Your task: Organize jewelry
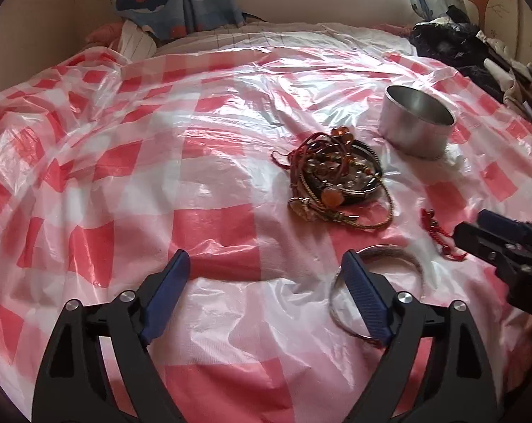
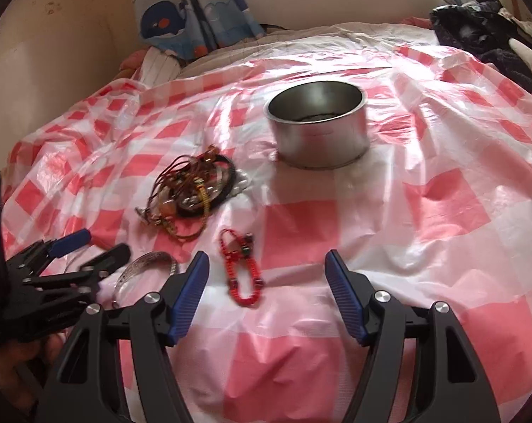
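Right wrist view shows our right gripper with jaws apart and nothing between them; the red beaded bracelet lies on the checked plastic sheet over the bed, just inside our left-hand jaw. Ahead of the jaws stands the metal tin, with the tangled jewelry pile to its left. We judge the bracelet is next: we should shift left to centre the jaws over one strand, come down without pinching the sheet, then close gently. Our left gripper, jaws also apart and empty, has the silver bangle lying under its right-hand jaw.
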